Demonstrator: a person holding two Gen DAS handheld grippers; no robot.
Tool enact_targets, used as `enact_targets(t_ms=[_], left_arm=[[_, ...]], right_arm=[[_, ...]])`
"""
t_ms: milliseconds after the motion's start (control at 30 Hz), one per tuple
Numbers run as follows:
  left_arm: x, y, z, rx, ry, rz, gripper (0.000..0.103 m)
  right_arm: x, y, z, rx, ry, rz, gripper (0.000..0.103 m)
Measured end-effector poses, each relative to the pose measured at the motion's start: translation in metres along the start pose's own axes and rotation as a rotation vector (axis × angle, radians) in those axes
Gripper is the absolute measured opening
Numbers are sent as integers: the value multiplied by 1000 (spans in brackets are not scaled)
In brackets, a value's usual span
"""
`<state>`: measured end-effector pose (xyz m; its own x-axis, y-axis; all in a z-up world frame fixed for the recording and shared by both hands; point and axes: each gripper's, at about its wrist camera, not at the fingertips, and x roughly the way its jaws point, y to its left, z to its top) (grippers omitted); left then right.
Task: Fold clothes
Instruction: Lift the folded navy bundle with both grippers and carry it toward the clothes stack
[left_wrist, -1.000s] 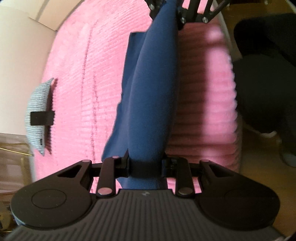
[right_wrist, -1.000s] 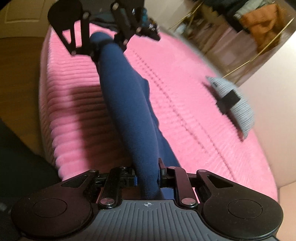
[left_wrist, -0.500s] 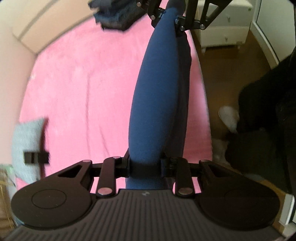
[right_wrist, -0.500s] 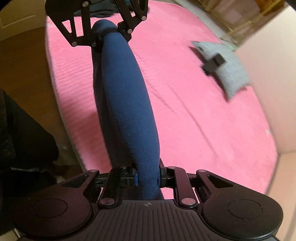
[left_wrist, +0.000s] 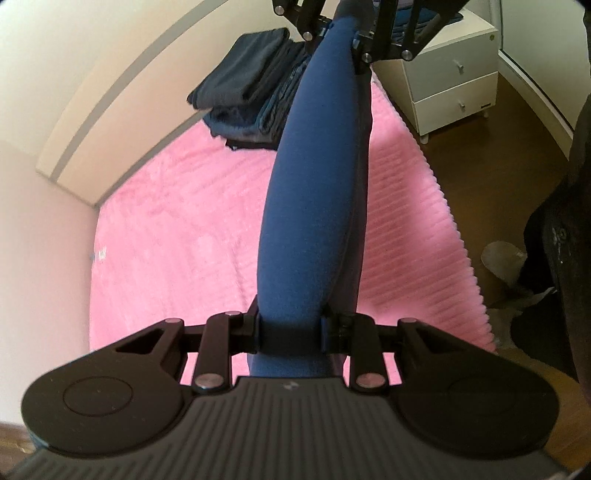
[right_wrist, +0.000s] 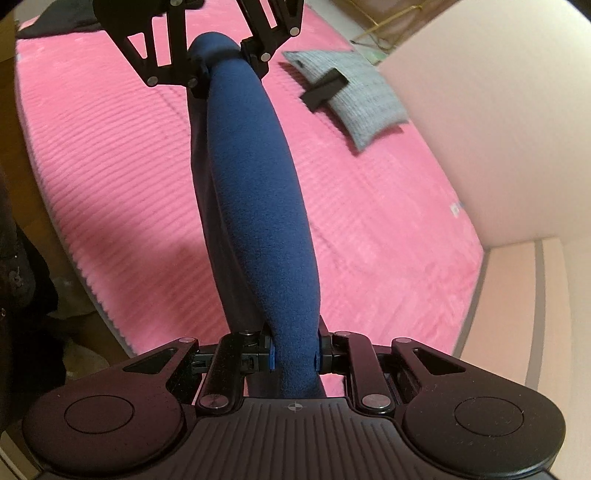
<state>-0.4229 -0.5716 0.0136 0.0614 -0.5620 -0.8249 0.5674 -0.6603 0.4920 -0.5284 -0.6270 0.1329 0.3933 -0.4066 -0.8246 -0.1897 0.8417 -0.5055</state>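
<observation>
The garment (left_wrist: 310, 206) is dark blue and fleecy, stretched as a thick roll above the pink bed (left_wrist: 177, 236). The left gripper (left_wrist: 290, 328) clamps its 6 o'clock end, the right gripper (right_wrist: 295, 350) the other end.

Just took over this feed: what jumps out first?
A navy garment stretched taut between both tongs, left tongs and right tongs each clamped on an end, above the pink bedspread. A stack of dark folded clothes sits at the bed's far corner, a grey cushion near the wall.
</observation>
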Motion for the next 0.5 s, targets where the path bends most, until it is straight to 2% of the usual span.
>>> enact_targets(t_ms=[500], left_arm=[[16, 12, 26, 173, -82, -13, 24]], right_arm=[[-25, -7, -26, 141, 78, -70, 16]])
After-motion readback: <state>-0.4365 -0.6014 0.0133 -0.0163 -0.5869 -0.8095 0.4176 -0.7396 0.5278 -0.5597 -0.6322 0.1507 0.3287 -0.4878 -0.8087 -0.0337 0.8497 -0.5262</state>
